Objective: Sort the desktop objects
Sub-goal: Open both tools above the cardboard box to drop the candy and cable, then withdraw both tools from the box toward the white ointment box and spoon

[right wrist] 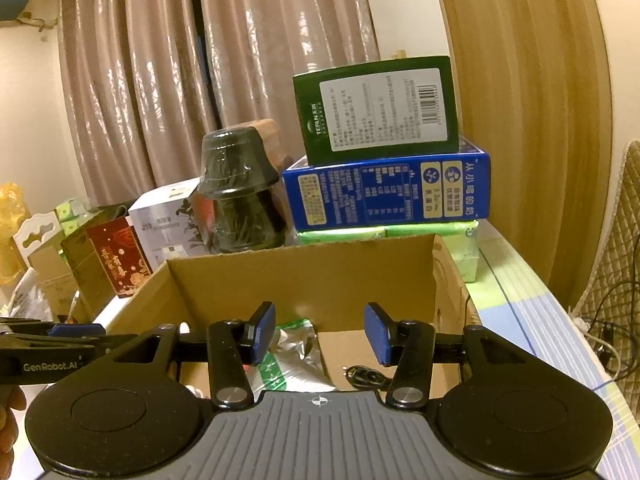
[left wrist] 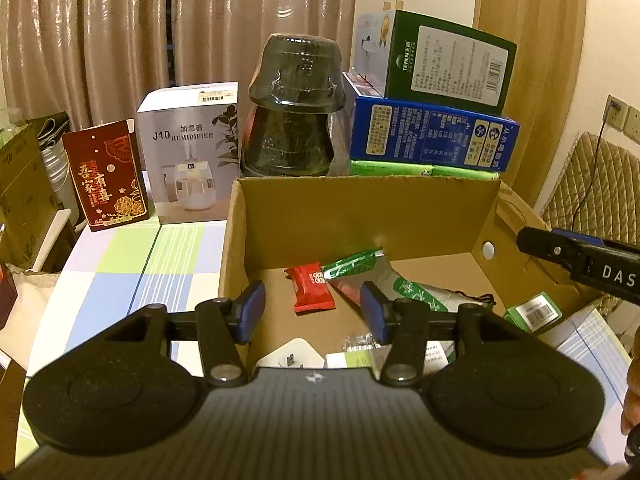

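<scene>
An open cardboard box [left wrist: 360,216] sits on the table, also in the right wrist view [right wrist: 304,280]. Inside lie a red snack packet [left wrist: 314,287], a green and silver pouch [left wrist: 400,284], a white charger [left wrist: 292,354], a black cable [right wrist: 364,376] and small packets. My left gripper [left wrist: 314,312] is open and empty above the box's near left part. My right gripper [right wrist: 320,334] is open and empty above the box's near edge; it shows at the right of the left wrist view [left wrist: 580,256].
Behind the box stand stacked dark bowls [left wrist: 294,108], a blue carton [left wrist: 432,136] with a green box [left wrist: 448,60] on top, a humidifier box [left wrist: 188,152] and a red gift box [left wrist: 106,176]. A checked tablecloth [left wrist: 120,264] covers the table. Curtains hang behind.
</scene>
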`<state>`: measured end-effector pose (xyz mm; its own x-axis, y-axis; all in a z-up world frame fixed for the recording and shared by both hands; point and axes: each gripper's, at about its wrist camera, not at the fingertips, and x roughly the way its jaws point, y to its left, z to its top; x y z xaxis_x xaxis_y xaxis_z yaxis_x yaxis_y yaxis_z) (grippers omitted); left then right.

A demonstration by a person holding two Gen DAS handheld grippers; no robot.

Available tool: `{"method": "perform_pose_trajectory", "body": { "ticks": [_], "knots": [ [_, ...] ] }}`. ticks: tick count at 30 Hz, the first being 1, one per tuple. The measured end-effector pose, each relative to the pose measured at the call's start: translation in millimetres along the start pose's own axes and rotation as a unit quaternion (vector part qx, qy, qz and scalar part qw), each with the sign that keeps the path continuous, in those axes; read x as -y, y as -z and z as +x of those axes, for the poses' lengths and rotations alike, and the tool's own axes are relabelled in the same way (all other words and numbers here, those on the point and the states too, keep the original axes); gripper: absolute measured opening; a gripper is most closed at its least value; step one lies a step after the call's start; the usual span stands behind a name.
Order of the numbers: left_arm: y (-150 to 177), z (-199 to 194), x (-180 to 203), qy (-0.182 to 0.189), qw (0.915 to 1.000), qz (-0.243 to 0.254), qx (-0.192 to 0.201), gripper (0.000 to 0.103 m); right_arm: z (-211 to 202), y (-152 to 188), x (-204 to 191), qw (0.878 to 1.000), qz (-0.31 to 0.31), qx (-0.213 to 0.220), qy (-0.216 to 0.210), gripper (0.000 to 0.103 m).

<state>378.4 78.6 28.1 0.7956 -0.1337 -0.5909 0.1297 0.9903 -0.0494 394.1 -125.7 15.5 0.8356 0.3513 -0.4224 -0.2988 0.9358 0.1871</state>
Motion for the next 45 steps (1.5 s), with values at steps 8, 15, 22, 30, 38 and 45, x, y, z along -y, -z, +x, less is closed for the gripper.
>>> {"method": "perform_pose_trajectory", "body": {
  "ticks": [8, 15, 22, 30, 38, 45],
  "knots": [
    [-1.0, -9.5, 2.9, 0.001, 0.9999, 0.011, 0.002, 0.051, -10.0, 4.5, -2.8, 1.000, 0.003, 0.004, -0.010, 0.047],
    [3.9, -24.7, 5.5, 0.000, 0.9996, 0.027, 0.003, 0.057, -38.3, 13.1, 13.3, 1.000, 0.015, 0.006, 0.000, 0.047],
    [15.0, -43.3, 14.5, 0.003, 0.9983, 0.058, 0.001, 0.061, -68.7, 23.4, 38.0, 0.999, 0.043, 0.000, 0.015, 0.055],
    [34.1, -72.3, 38.4, 0.026, 0.9949, 0.097, 0.003, 0.067, -90.4, 38.8, 48.1, 0.999, 0.024, -0.038, -0.008, 0.060],
    [68.5, -92.3, 50.7, 0.050, 0.9908, 0.124, -0.023, 0.073, -96.3, 65.5, 39.7, 0.987, -0.084, -0.121, -0.057, 0.062],
    [93.0, -94.8, 55.3, 0.062, 0.9835, 0.162, -0.051, 0.074, -87.5, 83.1, 32.8, 0.976, -0.143, -0.136, -0.091, 0.062]
  ]
}}
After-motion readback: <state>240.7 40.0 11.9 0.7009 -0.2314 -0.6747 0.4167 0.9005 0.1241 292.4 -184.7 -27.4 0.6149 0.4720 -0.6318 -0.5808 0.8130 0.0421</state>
